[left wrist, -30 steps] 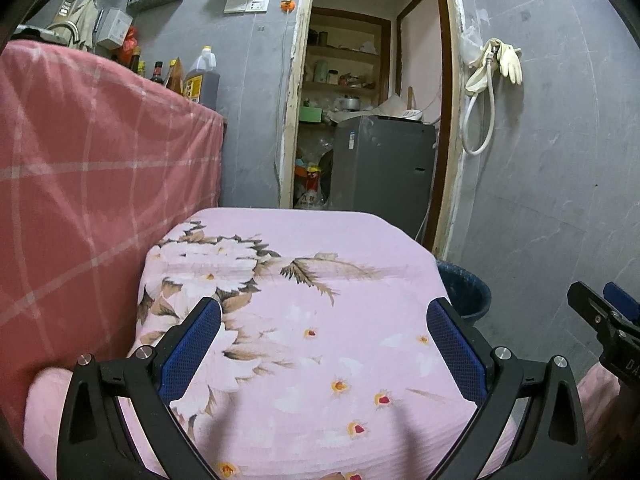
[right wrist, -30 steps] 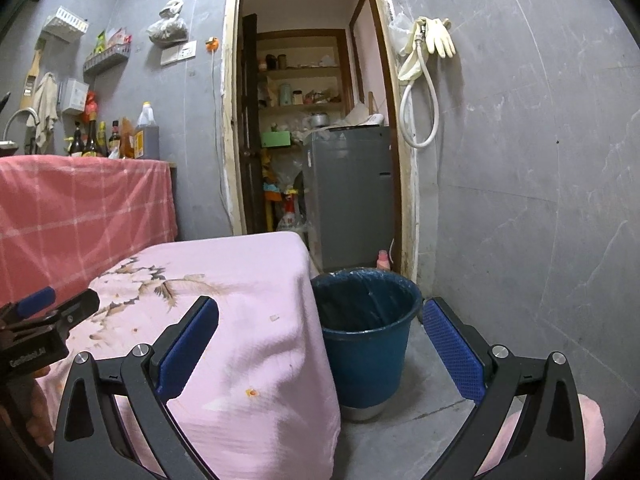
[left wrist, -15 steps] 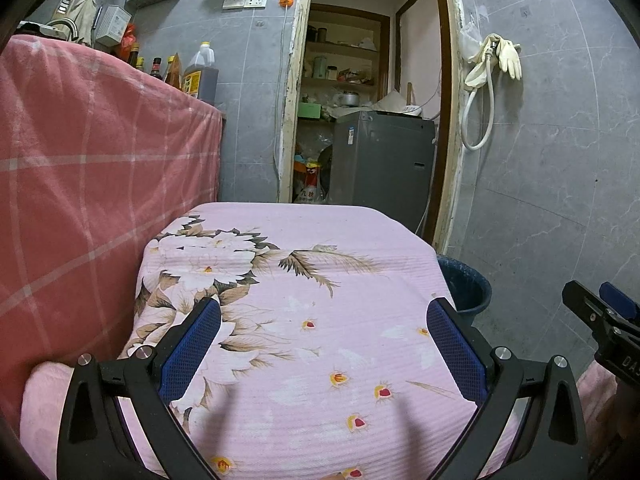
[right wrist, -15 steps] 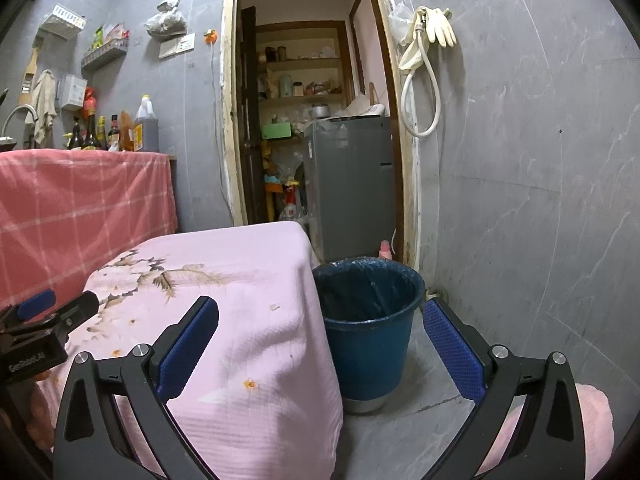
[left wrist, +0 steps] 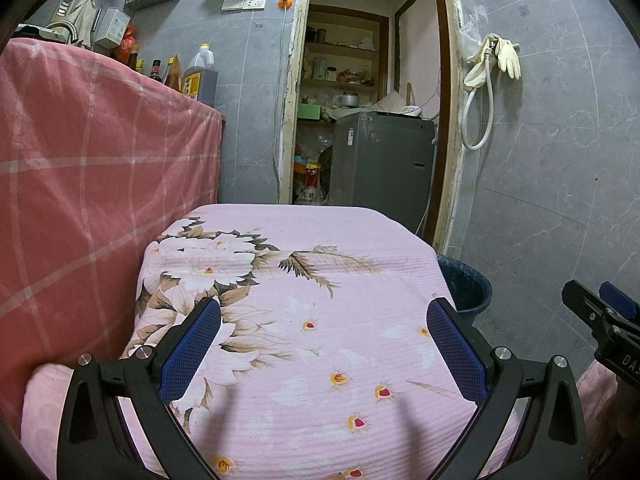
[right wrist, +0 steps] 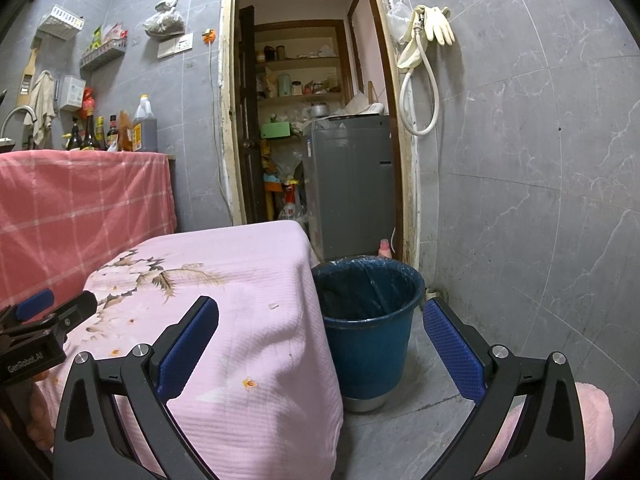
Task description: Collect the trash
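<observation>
Ahead of both spread, empty tongs, the pink floral cloth [left wrist: 320, 320] looks nearly bare. Just right of the right gripper [right wrist: 320, 344] stands the lined blue bin [right wrist: 368, 320]. Between its fingers, a tiny pale scrap [right wrist: 273, 305] remains; the left gripper [left wrist: 324, 344] would need a low, square pinch.

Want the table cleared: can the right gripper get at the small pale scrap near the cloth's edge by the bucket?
Probably yes. The right gripper is open and empty, the scrap lies exposed on the pink cloth just ahead, with nothing between.
</observation>
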